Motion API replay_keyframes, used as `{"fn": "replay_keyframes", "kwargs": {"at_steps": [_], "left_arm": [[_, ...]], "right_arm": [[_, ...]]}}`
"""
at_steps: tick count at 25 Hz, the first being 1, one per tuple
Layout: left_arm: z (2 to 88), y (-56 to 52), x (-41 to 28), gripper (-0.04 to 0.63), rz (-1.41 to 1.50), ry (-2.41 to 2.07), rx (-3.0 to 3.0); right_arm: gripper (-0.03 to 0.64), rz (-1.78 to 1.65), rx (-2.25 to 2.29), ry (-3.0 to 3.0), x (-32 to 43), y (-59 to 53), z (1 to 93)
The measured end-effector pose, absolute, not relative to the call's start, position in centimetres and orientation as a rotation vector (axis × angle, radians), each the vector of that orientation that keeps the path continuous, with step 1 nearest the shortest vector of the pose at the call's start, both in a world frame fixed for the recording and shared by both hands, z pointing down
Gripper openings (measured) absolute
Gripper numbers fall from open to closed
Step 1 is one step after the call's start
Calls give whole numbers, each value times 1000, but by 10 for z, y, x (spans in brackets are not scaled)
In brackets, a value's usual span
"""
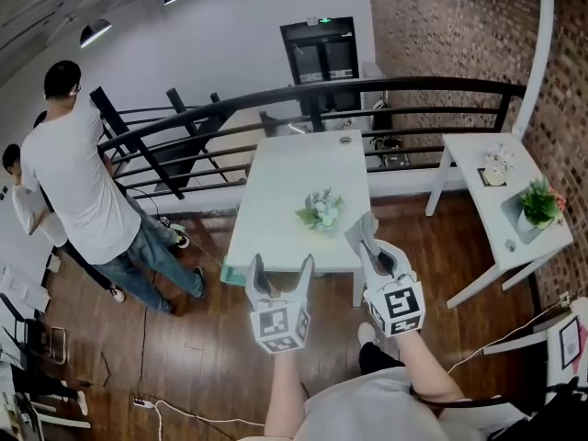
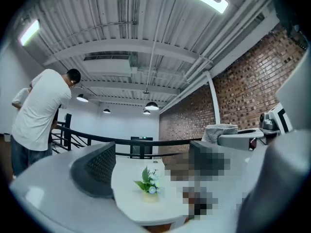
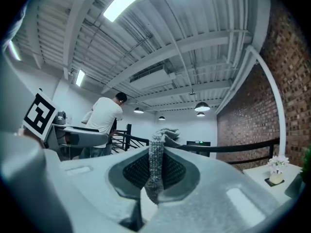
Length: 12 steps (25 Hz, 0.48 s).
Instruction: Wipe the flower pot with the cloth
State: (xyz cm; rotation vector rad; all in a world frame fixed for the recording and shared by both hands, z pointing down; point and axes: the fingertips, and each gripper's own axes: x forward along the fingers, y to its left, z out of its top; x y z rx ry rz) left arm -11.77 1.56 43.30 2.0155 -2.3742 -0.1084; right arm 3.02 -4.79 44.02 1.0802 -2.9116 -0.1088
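While the right gripper (image 1: 367,237) clenched the grey cloth (image 3: 155,164), the left gripper (image 1: 282,265) gaped empty. Both hung just off the white table (image 1: 285,177) bearing the flower pot (image 1: 323,211).

Ceiling lamps (image 3: 201,107) give bright, even light; fisheye edges bend and darken.

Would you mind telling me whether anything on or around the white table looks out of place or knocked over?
Nothing stands out. The flower pot stands upright on the white table, with nothing spilled around it. The cloth is clamped in the right claw; the left claw is open and empty.
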Motion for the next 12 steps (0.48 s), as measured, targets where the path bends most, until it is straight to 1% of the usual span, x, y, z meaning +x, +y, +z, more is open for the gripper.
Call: {"fn": "replay_keyframes", "kwargs": {"at_steps": [3,6,12], "left_arm": [[425,-40,-118,488,-113,-2388,2045],[426,-86,-127,486,-47,-2413,2029],[457,-142,-150,485,12,-2415,1930]], "right_arm": [[2,-122,1094,-2948,28,-111,423],[2,-122,1081,-2970,24,-163,415],[2,-63,1088,-2961,26,-241,439]]}}
